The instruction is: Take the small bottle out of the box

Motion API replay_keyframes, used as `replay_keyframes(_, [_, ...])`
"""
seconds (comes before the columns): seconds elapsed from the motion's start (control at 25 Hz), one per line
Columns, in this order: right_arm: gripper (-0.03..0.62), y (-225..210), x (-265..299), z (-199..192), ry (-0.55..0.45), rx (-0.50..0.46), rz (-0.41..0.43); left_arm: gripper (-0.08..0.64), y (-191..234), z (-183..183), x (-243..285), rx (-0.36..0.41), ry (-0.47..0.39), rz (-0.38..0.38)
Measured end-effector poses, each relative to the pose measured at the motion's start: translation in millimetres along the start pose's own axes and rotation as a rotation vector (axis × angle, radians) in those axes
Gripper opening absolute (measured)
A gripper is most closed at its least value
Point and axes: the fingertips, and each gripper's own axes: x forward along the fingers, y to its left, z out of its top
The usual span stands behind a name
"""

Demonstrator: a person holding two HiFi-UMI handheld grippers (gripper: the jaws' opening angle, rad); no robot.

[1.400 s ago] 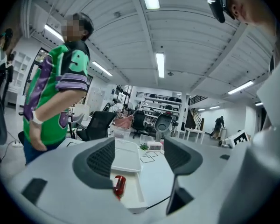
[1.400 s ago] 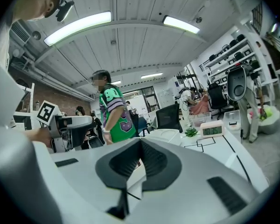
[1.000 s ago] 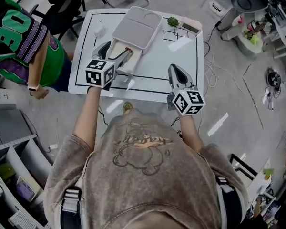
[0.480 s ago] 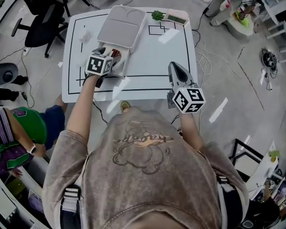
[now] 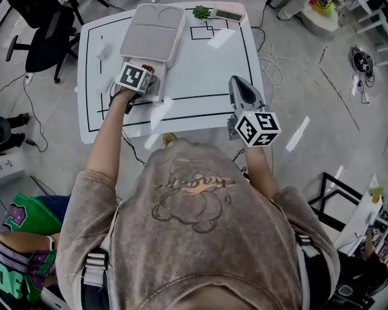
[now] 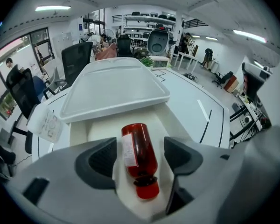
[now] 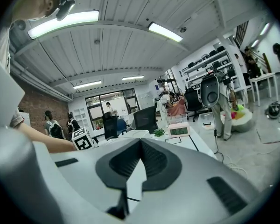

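With my left gripper [image 6: 141, 158] lowered into the open white box [image 6: 78, 130], its wide jaws closing around but not yet touching the small red plastic bottle [image 6: 139, 148] lying there, gripping and lifting remain, while my right gripper [image 7: 140, 164] hangs pinched shut, empty.

– What is the person wearing?
– A loose grey-brown T-shirt [image 5: 194, 231] with short sleeves and a cartoon figure outlined on the back, plus dark straps [image 5: 96, 281] with pale buckles at both sides
– And the right gripper [image 5: 237, 82]?
– A smooth grey shell, dark ribbed pads [image 7: 155, 161], and a white cube [image 5: 257, 128] printed with black square markers
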Motion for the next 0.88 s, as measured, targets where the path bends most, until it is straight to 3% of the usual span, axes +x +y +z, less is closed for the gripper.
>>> replay_keyframes(0.12, [-0.006, -6.8, -2.1, 0.7, -0.005, 0.006, -0.019, 0.287, 2.2, -3.6, 4.3, 0.0, 0.034, 0.005])
replay_keyframes(0.44, [-0.006, -15.6, -6.0, 1.2, -0.009, 0.013, -0.042, 0.264, 1.3, -11.6, 14.2, 0.011, 0.083, 0.005])
replay_keyframes(0.88, [-0.006, -10.8, -7.7, 3.2, -0.017, 0.006, -0.035, 0.239, 6.7, -10.5, 6.4, 0.008, 0.065, 0.03])
